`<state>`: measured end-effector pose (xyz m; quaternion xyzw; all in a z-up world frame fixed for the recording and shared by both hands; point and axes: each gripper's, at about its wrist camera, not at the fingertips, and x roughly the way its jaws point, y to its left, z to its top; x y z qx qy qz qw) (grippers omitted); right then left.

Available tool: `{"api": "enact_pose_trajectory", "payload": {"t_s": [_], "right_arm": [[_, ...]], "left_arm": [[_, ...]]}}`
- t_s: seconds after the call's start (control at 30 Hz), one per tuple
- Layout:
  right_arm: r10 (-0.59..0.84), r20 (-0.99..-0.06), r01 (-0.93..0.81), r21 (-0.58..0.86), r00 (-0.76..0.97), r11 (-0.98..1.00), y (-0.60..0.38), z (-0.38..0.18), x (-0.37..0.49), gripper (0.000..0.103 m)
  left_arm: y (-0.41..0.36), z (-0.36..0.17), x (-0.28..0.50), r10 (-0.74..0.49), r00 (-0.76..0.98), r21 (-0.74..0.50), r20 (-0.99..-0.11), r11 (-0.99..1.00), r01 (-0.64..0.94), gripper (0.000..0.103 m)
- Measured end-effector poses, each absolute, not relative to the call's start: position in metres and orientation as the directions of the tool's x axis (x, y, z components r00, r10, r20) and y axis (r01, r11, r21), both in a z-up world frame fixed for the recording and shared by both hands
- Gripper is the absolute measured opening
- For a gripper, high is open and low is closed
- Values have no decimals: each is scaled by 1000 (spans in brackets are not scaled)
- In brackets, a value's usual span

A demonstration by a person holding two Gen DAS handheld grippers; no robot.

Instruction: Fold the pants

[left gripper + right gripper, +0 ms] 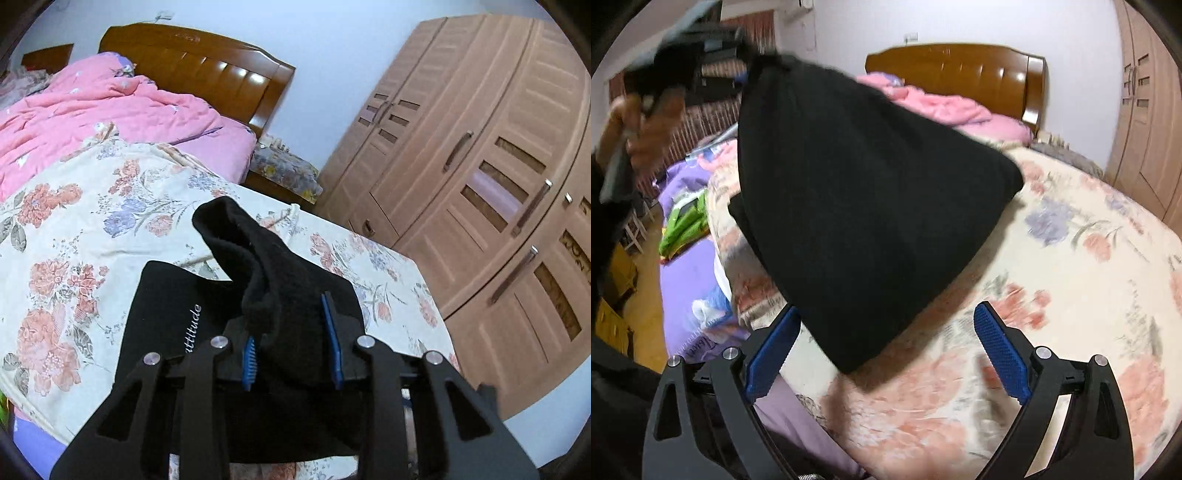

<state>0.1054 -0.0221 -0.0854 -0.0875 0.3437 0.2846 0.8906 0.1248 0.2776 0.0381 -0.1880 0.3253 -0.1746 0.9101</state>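
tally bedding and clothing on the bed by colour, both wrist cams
Black: 1, the pants, a bunch of them pinched in the left gripper and lifted off the bed
Cream floral: 1, the floral cover under the pants
Pink: 1, the pink quilt near the headboard
Purple: 1, the purple sheet at the bed's edge
Total: 4

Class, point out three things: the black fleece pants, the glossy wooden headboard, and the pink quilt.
Black fleece pants point(868, 206): right wrist view, middle of lifted cloth.
Glossy wooden headboard point(207, 66): left wrist view, panelled front.
Pink quilt point(92, 110): left wrist view, crumpled middle.
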Motion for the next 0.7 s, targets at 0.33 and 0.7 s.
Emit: {"api": "enact_pose_trajectory", "payload": {"t_s": [0.33, 0.7], "right_arm": [[445, -613, -569, -8, 652, 822, -1, -83, 107, 91], [25, -493, -288, -466, 870, 837, 18, -110, 89, 92]], "left_arm": [[302, 20, 125, -477, 705, -523, -524, 834, 175, 29], [299, 51, 113, -483, 764, -537, -429, 816, 214, 21]]}}
